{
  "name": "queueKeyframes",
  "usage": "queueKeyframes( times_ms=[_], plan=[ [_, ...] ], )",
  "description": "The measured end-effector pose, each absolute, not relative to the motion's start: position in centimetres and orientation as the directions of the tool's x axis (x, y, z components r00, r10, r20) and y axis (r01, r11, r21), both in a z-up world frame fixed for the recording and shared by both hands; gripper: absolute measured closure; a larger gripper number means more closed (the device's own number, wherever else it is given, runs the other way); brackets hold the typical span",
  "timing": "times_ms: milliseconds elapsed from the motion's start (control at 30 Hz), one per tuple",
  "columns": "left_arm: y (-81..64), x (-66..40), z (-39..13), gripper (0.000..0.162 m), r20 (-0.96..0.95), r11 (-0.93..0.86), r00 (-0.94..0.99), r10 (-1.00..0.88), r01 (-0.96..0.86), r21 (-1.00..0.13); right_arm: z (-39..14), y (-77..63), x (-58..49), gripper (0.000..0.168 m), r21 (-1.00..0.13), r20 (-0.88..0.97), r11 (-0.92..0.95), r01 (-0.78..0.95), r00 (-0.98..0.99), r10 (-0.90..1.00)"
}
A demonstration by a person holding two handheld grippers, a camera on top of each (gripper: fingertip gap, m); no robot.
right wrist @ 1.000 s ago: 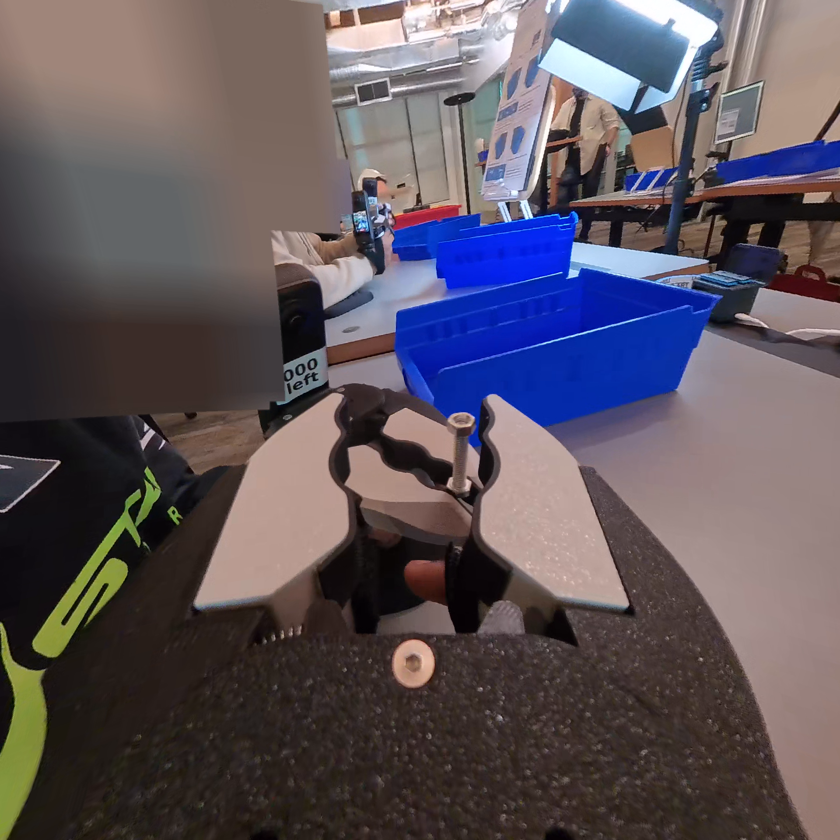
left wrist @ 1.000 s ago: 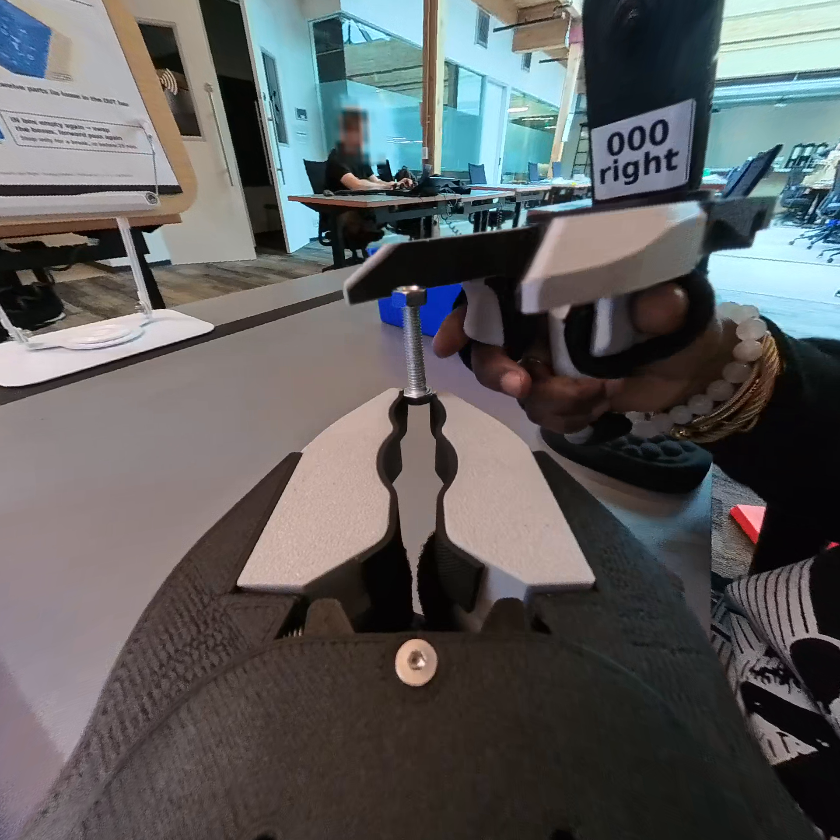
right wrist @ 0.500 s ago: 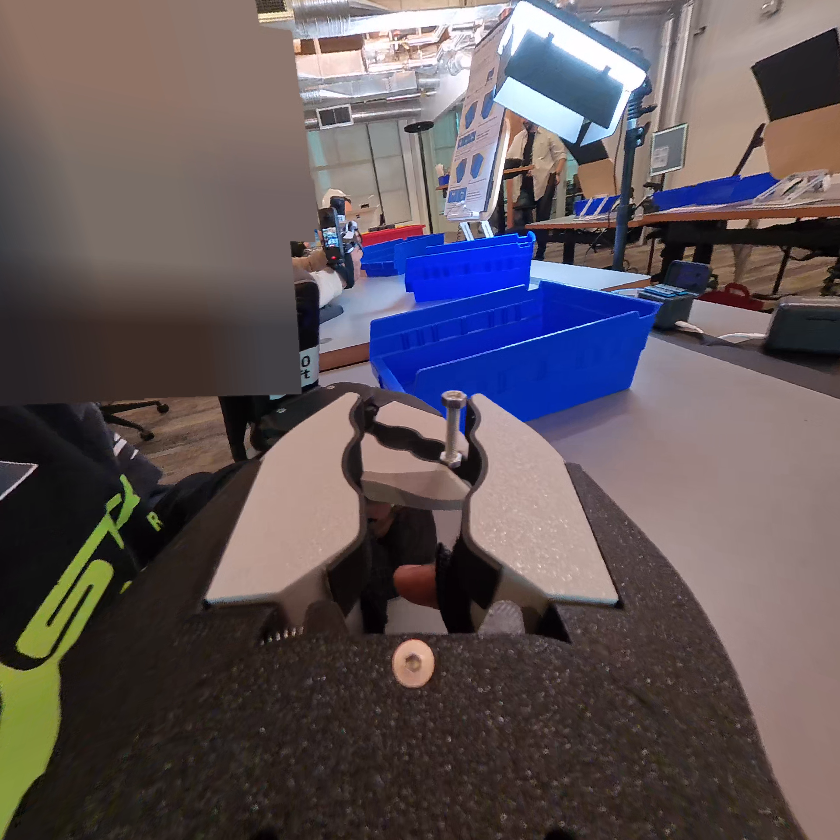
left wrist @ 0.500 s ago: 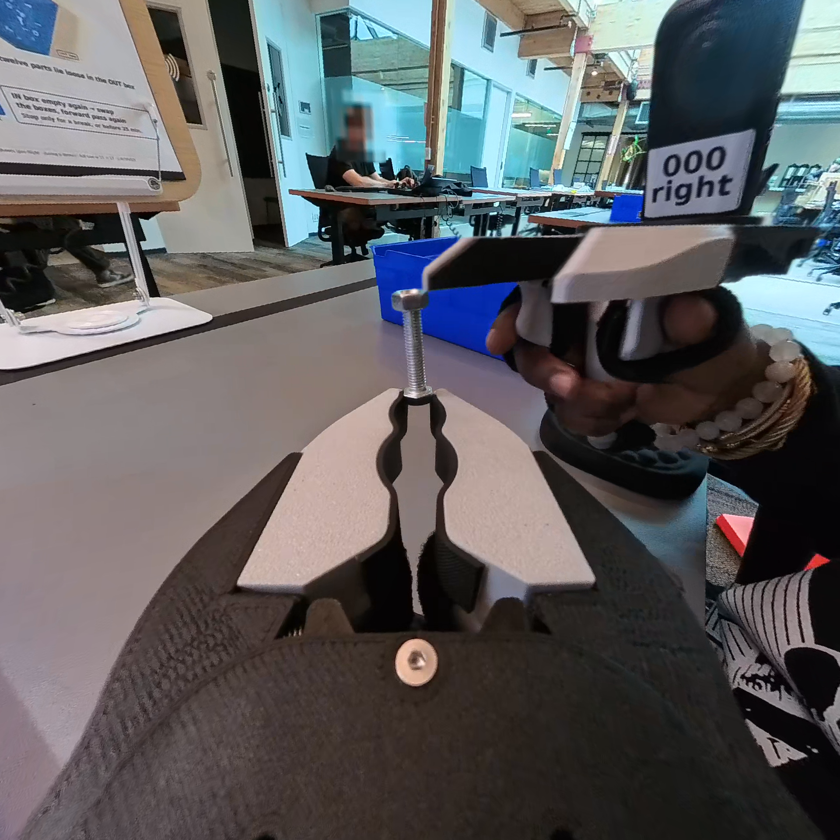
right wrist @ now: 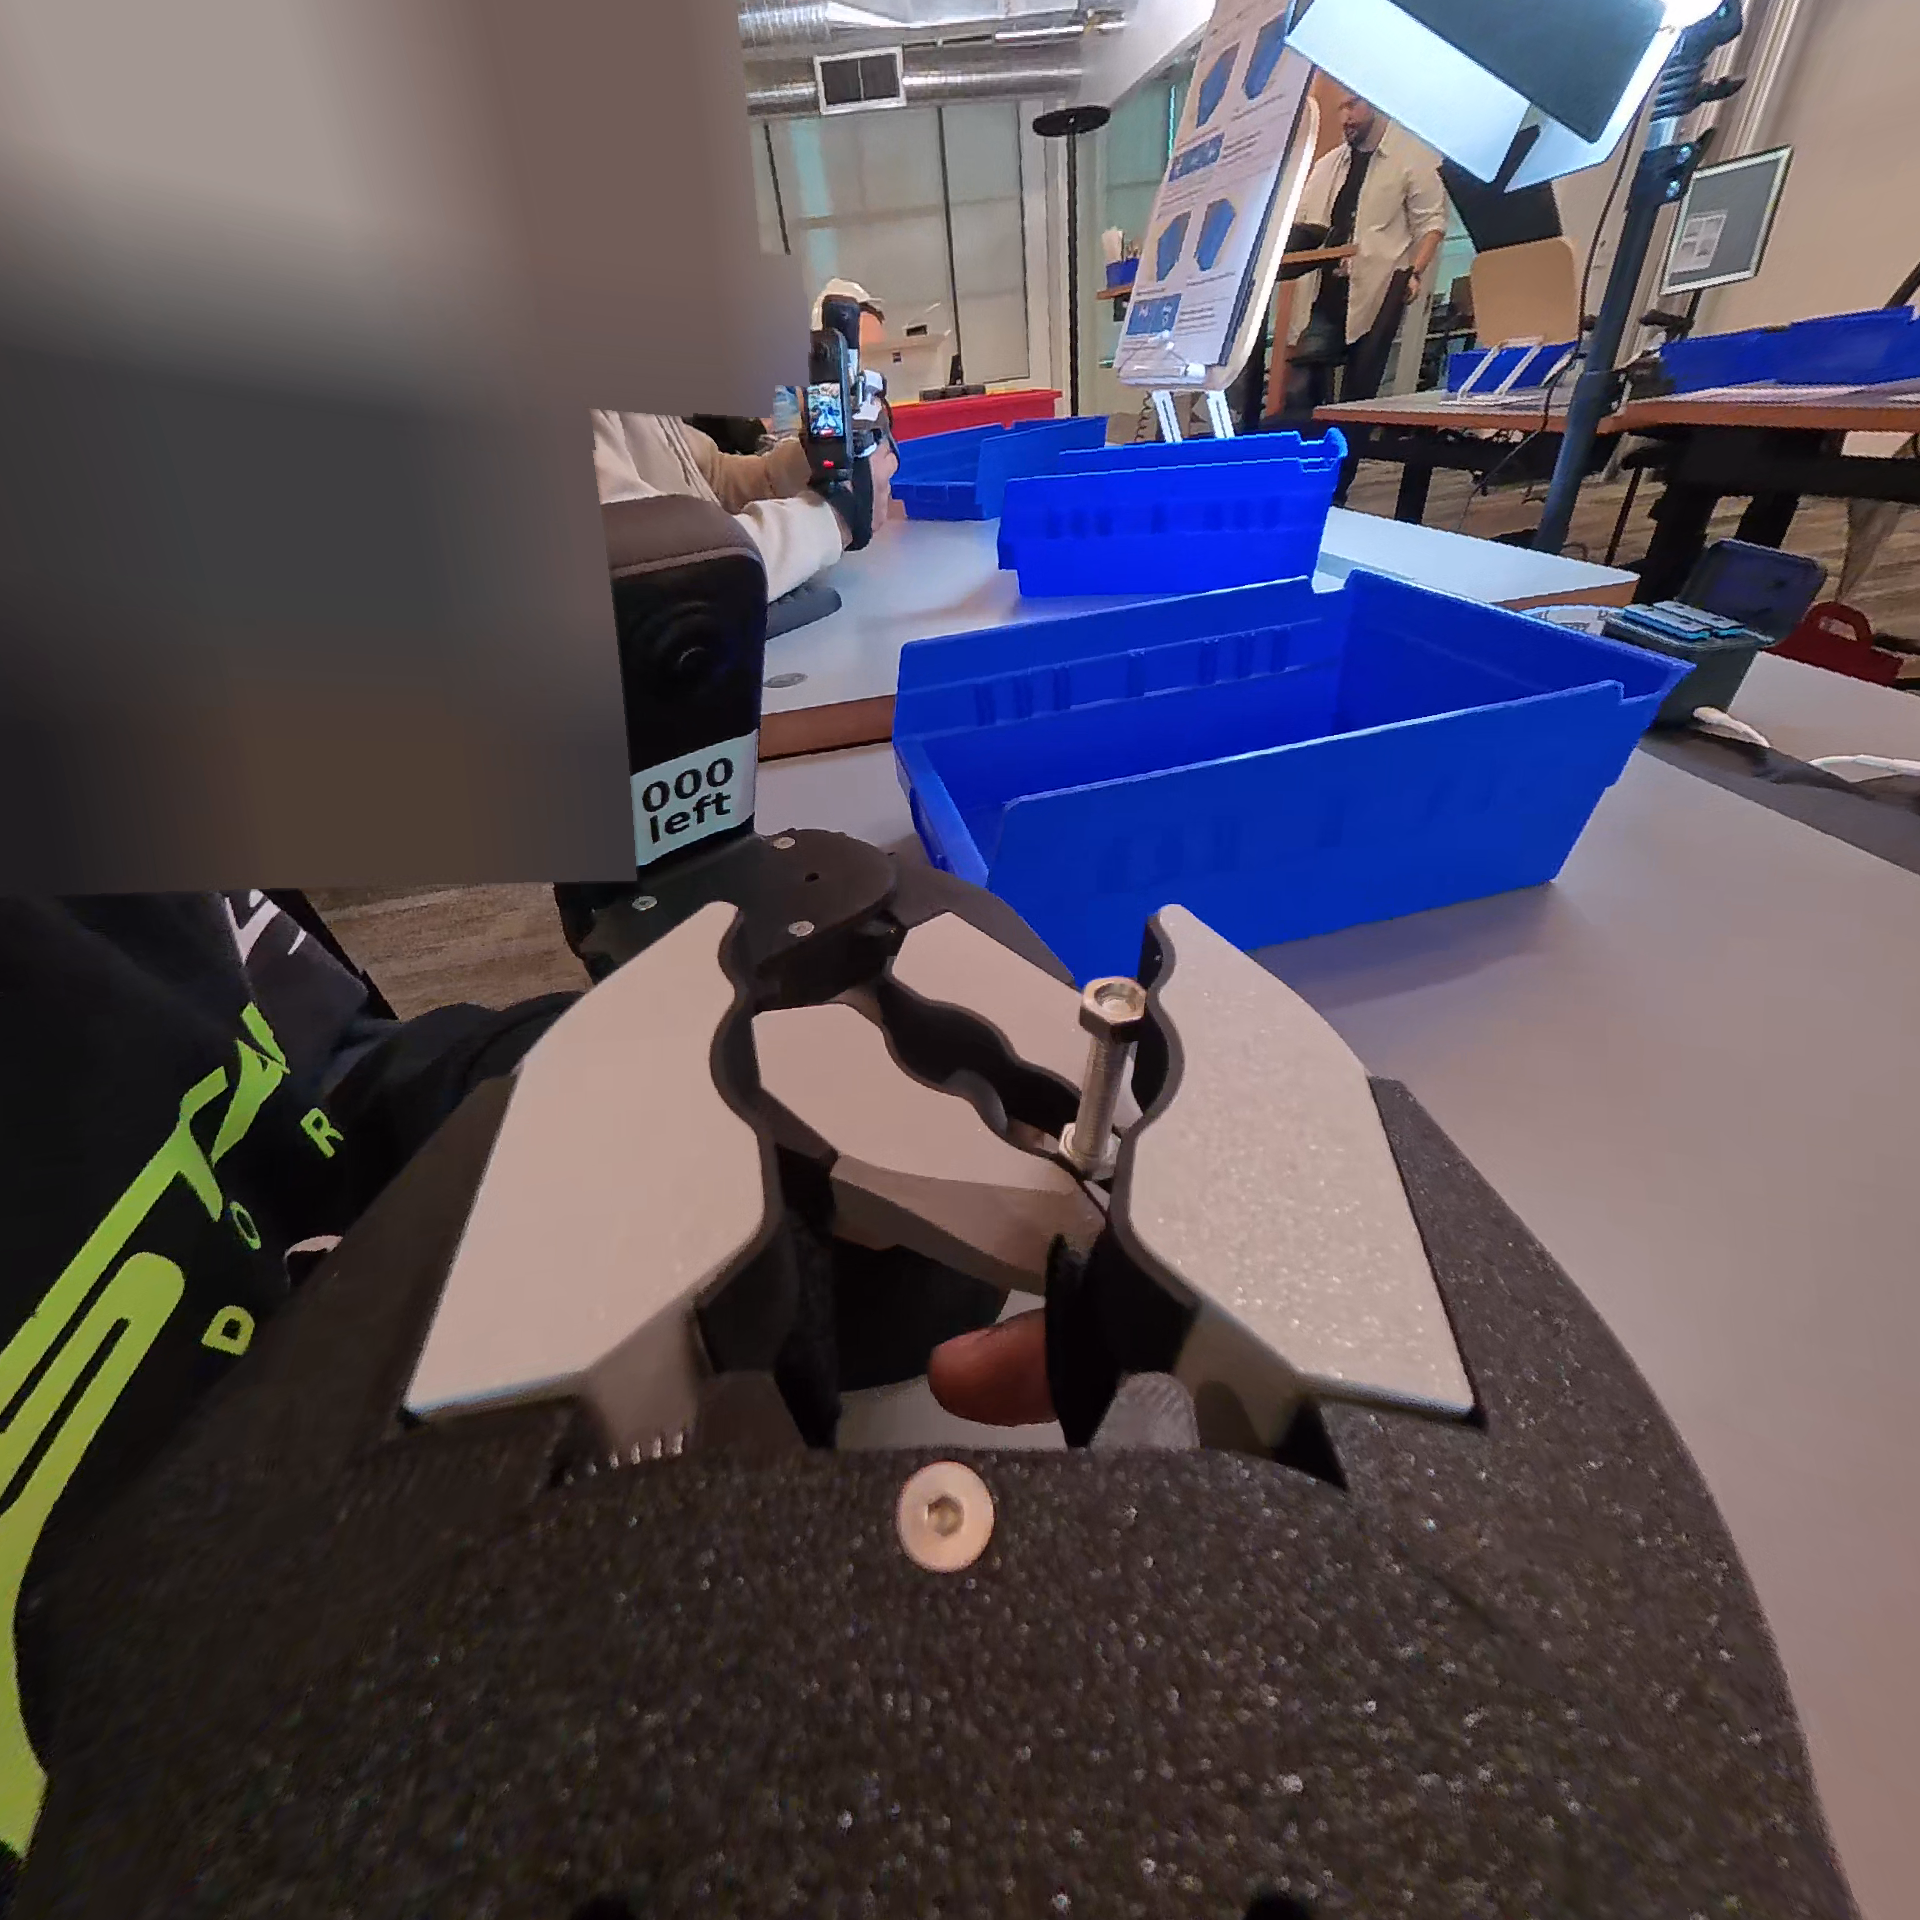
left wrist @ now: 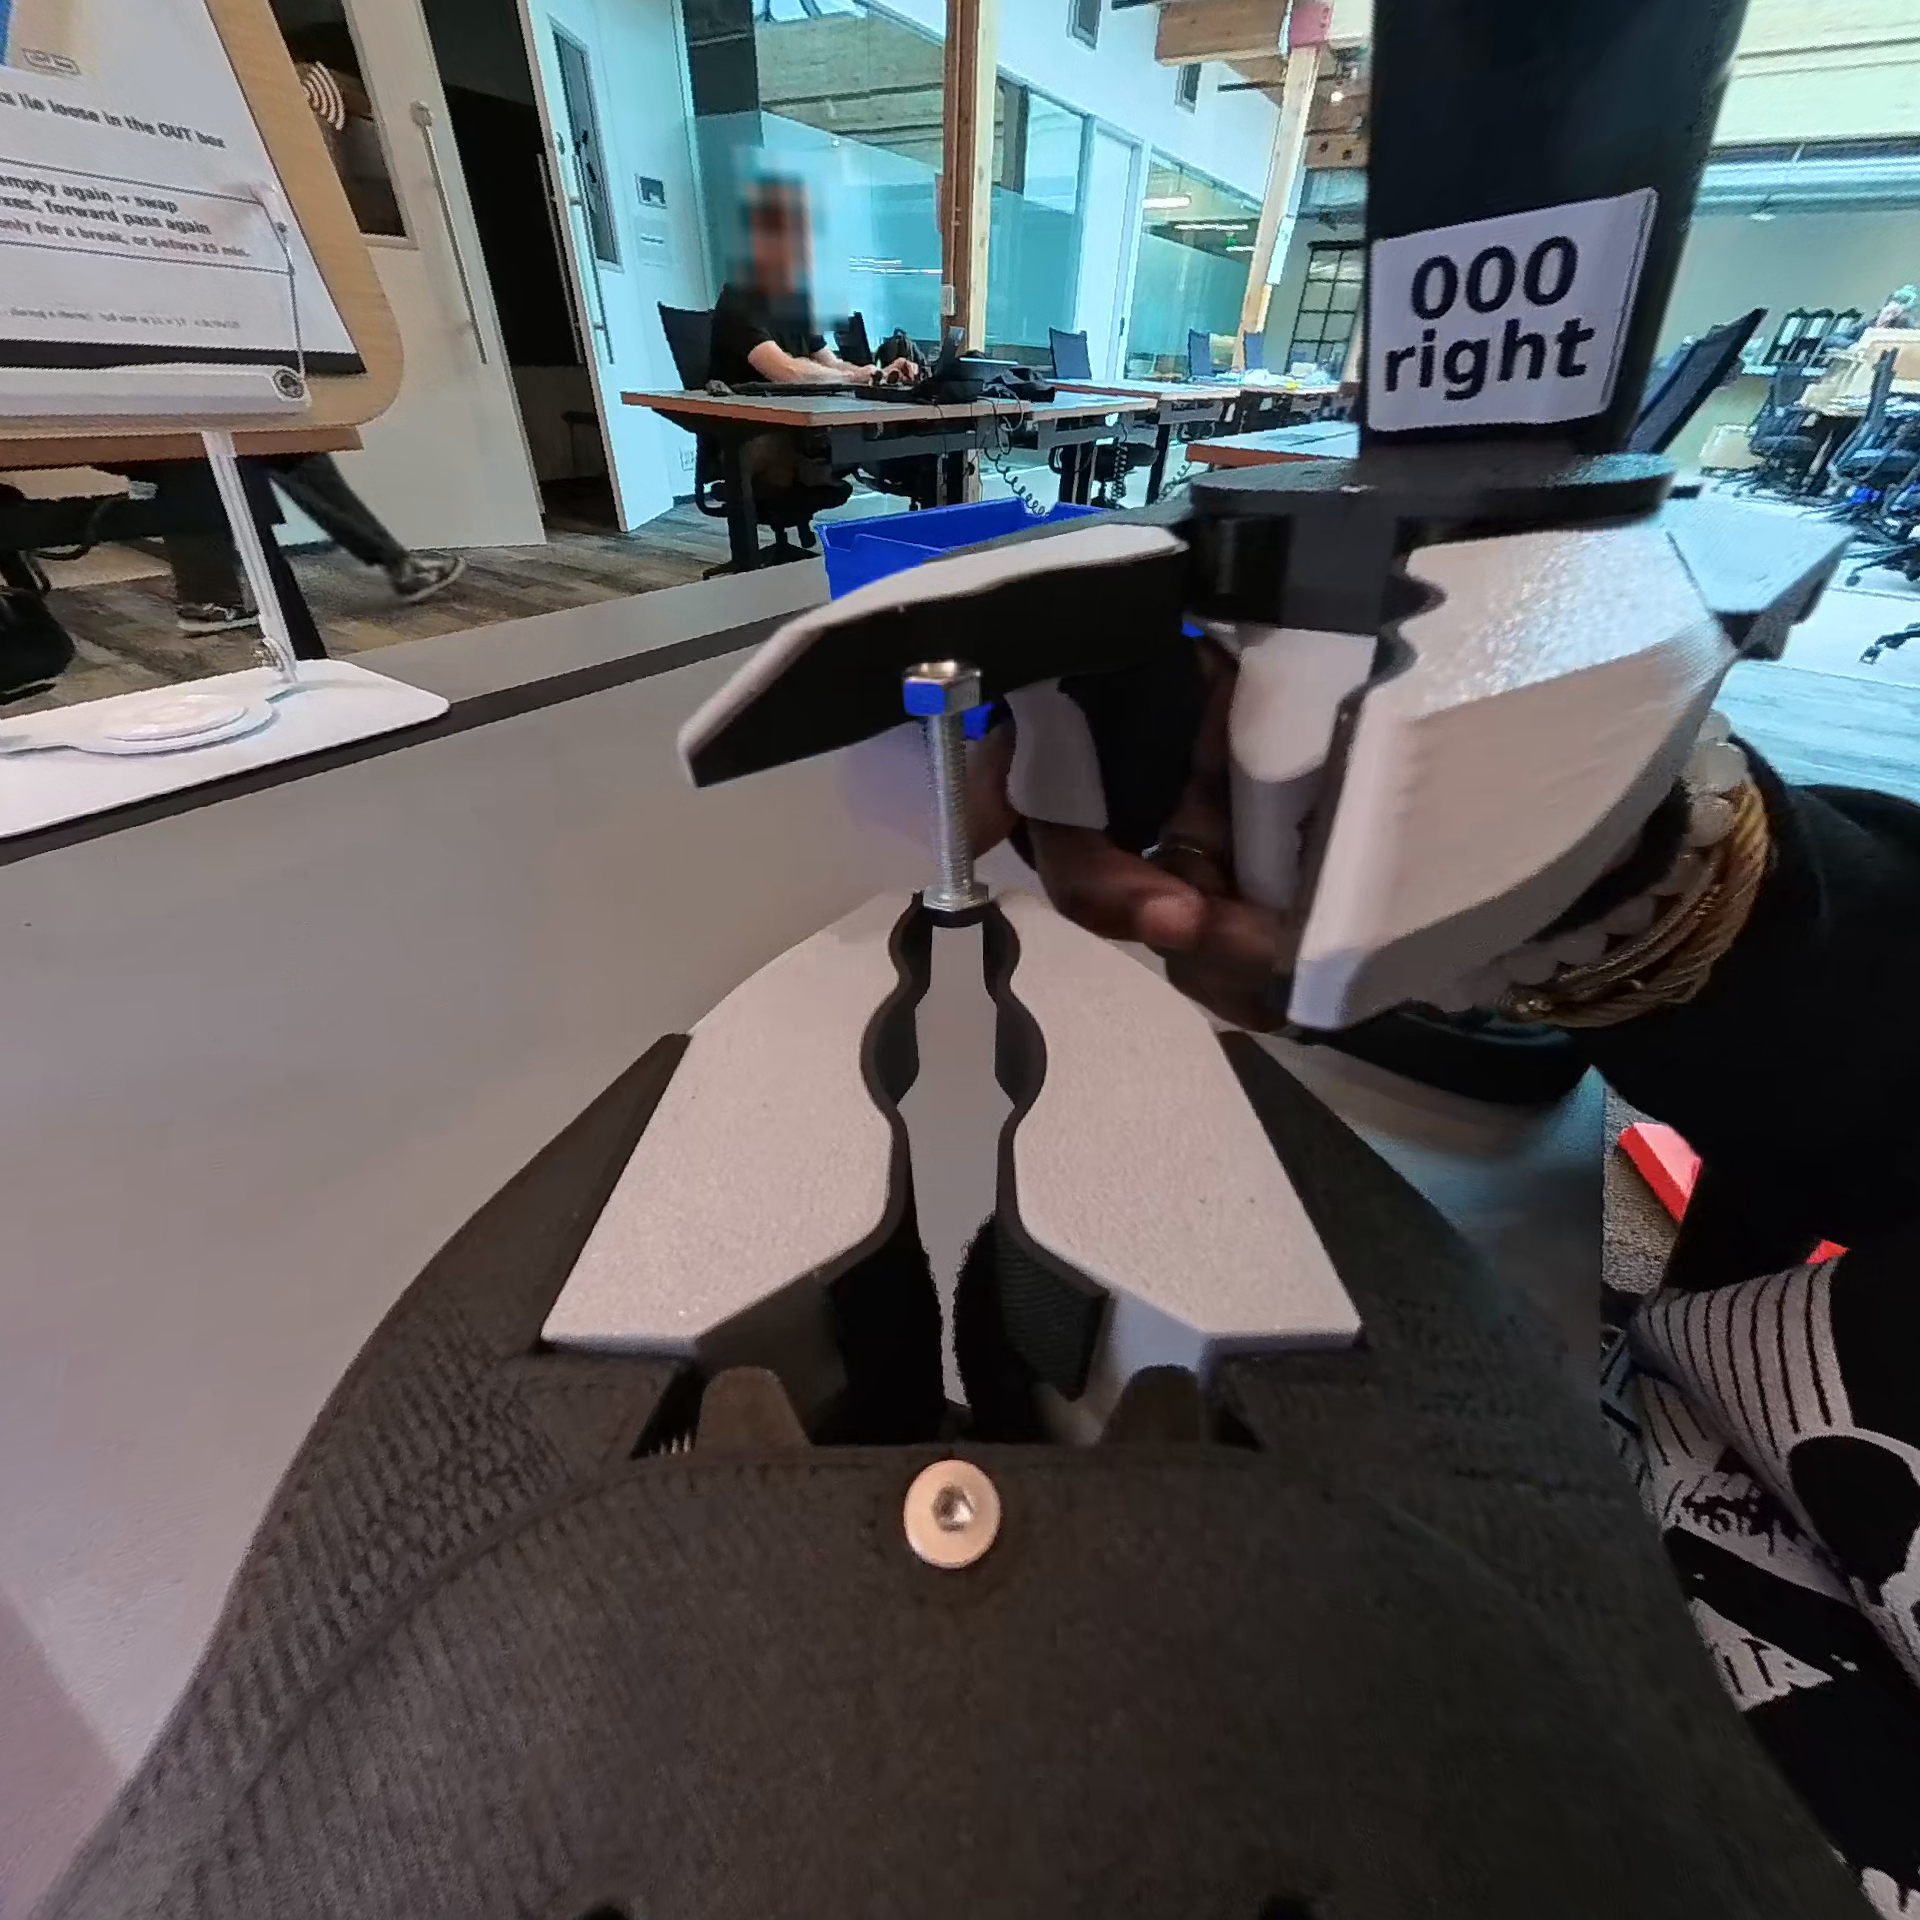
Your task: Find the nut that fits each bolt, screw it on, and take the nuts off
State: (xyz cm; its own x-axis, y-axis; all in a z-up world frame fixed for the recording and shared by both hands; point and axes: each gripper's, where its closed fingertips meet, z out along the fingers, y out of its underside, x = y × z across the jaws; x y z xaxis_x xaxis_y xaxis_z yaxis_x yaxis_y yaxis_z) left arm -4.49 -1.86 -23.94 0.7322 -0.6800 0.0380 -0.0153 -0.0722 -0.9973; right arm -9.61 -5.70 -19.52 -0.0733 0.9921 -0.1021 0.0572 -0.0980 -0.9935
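A silver bolt (left wrist: 951, 800) stands upright. My left gripper (left wrist: 954, 914) is shut on its lower hex end. A hex nut (left wrist: 940, 691) sits at the bolt's top end. One finger (left wrist: 935, 644) of my right gripper lies across just above and behind the nut. In the right wrist view my right gripper (right wrist: 945, 935) is open, its fingers wide apart around the bolt (right wrist: 1096, 1091). The nut (right wrist: 1112, 1006) is close against the inner edge of the right-hand finger (right wrist: 1247, 1143). The left gripper's fingers (right wrist: 935, 1164) show between mine, below the nut.
A blue bin (right wrist: 1299, 790) stands on the grey table (right wrist: 1610, 1039) just beyond the bolt, with more blue bins (right wrist: 1164, 509) on the table behind. A sign stand with a white base (left wrist: 187, 717) is at the far left. People sit and stand in the background. The gap from one gripper's tips to the other's is roughly 7 centimeters.
The right gripper drew off to the right of the bolt, then came back closer, so its finger is over the nut again. The left gripper still holds the bolt upright.
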Motion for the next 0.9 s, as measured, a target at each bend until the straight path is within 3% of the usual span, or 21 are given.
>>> queueKeyframes(
  times_ms=[233,333,400,633,900],
  plan=[
    [-1.7,-4.9,-23.8,0.152,0.06,-0.08,0.742,-0.667,0.009,-0.997,-19.3,-5.7,-7.6,0.1,-0.992,-0.126,-0.126,0.03,-0.022,0.992],
    [-1.7,-4.9,-23.8,0.152,0.063,-0.08,0.743,-0.666,0.012,-0.997,-19.1,-5.8,-6.2,0.123,-0.992,-0.124,-0.124,0.007,-0.013,0.992],
    [-1.7,-4.9,-23.8,0.152,0.061,-0.081,0.741,-0.668,0.01,-0.997,-18.7,-5.4,-5.6,0.126,-0.99,-0.138,-0.138,-0.032,0.002,0.99],
    [-1.8,-4.5,-24.0,0.152,0.034,-0.074,0.734,-0.678,-0.021,-0.997,-19.2,-4.4,-7.9,0.1,-0.988,-0.154,-0.154,0.005,-0.005,0.988],
    [-1.9,-4.2,-24.3,0.152,0.015,-0.076,0.733,-0.68,-0.05,-0.996,-19.9,-4.9,-9.5,0.108,-0.988,-0.137,-0.132,0.083,-0.05,0.989]
  ],
)
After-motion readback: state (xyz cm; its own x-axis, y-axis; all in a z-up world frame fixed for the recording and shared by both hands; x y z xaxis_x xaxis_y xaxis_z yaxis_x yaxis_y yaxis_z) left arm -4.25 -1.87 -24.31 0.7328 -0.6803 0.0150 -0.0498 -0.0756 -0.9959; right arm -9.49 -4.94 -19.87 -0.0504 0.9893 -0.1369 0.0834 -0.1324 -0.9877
